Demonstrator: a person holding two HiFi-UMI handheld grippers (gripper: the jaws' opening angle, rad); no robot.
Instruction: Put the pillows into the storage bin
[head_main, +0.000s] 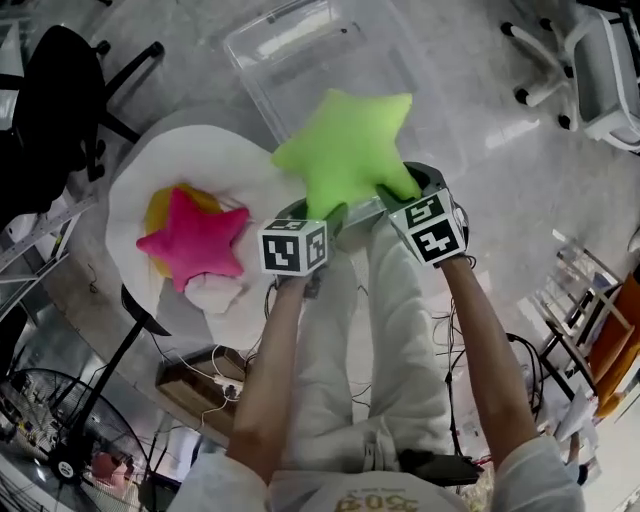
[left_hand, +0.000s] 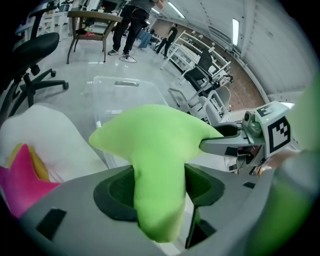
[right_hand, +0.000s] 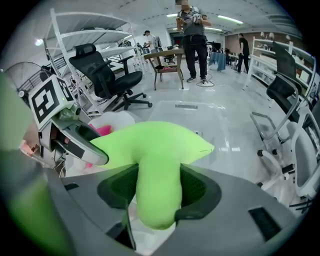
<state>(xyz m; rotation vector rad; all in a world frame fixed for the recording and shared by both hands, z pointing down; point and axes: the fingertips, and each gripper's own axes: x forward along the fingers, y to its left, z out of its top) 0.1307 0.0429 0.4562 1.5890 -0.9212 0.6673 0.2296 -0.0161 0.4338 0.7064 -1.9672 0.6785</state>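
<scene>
A lime-green star pillow (head_main: 350, 150) hangs in the air between both grippers, in front of a clear plastic storage bin (head_main: 300, 50) on the floor. My left gripper (head_main: 325, 222) is shut on one lower point of the green pillow (left_hand: 155, 165). My right gripper (head_main: 400, 190) is shut on another point of the green pillow (right_hand: 157, 170). A pink star pillow (head_main: 195, 238) lies on a round white table (head_main: 200, 150), on top of a yellow pillow (head_main: 160, 210).
Black office chair (head_main: 60, 100) stands left of the table. White chairs (head_main: 590, 60) are at the far right. A fan (head_main: 50, 420) and cables lie near my feet. People stand by a wooden table (right_hand: 165, 60) in the distance.
</scene>
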